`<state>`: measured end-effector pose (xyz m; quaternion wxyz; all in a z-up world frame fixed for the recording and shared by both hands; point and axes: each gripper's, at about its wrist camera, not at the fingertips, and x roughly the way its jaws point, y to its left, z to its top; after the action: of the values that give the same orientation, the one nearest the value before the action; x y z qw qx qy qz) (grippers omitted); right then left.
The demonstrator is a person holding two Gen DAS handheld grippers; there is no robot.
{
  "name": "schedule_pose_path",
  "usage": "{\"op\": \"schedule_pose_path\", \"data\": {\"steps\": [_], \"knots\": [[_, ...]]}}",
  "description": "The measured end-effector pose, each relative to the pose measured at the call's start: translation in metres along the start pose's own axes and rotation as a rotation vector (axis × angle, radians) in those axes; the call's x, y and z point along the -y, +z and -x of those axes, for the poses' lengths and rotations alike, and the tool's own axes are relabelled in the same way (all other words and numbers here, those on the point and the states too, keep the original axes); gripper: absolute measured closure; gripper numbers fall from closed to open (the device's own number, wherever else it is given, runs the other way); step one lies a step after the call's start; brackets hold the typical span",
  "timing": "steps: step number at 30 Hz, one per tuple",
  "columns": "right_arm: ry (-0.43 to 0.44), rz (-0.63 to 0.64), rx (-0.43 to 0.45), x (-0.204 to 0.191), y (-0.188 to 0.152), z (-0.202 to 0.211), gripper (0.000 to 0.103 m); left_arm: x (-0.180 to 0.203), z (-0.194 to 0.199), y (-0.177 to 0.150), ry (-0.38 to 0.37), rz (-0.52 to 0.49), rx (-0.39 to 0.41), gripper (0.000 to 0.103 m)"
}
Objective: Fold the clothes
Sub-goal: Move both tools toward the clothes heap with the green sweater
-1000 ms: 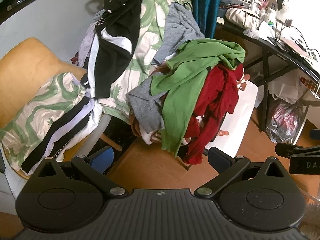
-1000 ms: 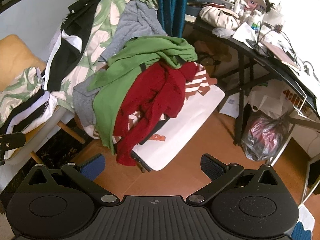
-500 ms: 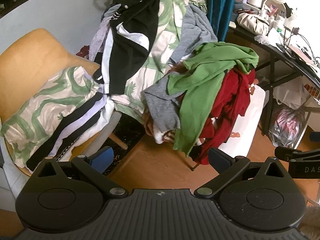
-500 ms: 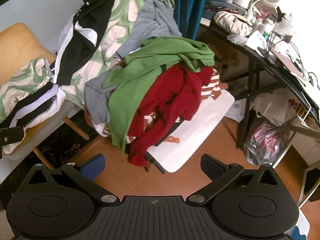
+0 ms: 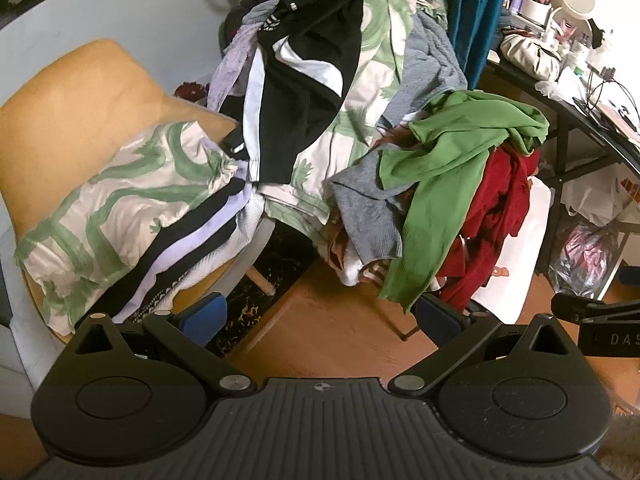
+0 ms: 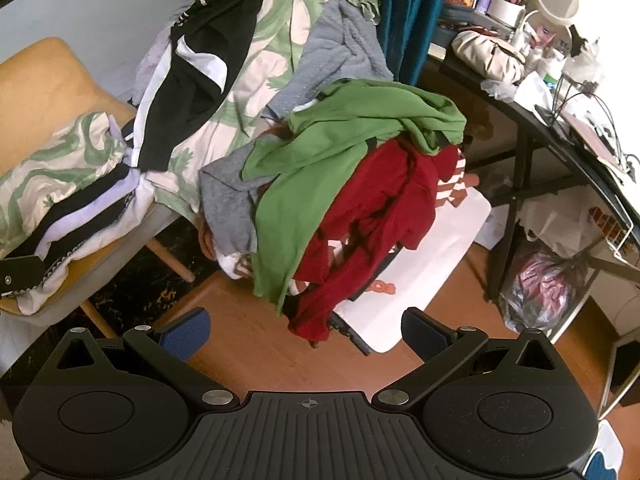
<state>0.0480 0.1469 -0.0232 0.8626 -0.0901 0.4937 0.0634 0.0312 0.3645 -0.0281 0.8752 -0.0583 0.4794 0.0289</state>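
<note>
- Left gripper [image 5: 322,314] and right gripper [image 6: 306,330] hover with fingers spread, empty.
- Green garment [image 6: 340,152] drapes over red garment [image 6: 384,208] on the heaped clothes.

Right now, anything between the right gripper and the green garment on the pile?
Nothing visible. The right gripper is open over bare wood floor, and the green garment hangs on the front of the pile straight ahead. The red garment lies beside and partly under it, not in front.
</note>
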Motion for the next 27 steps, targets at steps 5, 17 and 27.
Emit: {"op": "schedule_pose_path", "data": {"steps": [5,17,27], "knots": [[-0.007,0.006,-0.006,0.000,0.003,-0.004,0.001,-0.003,-0.003,0.002,-0.004,0.007,0.000,0.000],[0.010,-0.001,0.004,0.039,0.038,-0.029,0.001,0.029,-0.025,0.034,0.013,0.005,0.002,0.000],[0.015,-0.069,0.010,0.109,0.083,-0.057,0.001,0.089,-0.052,0.077,0.029,-0.039,0.014,0.000]]}}
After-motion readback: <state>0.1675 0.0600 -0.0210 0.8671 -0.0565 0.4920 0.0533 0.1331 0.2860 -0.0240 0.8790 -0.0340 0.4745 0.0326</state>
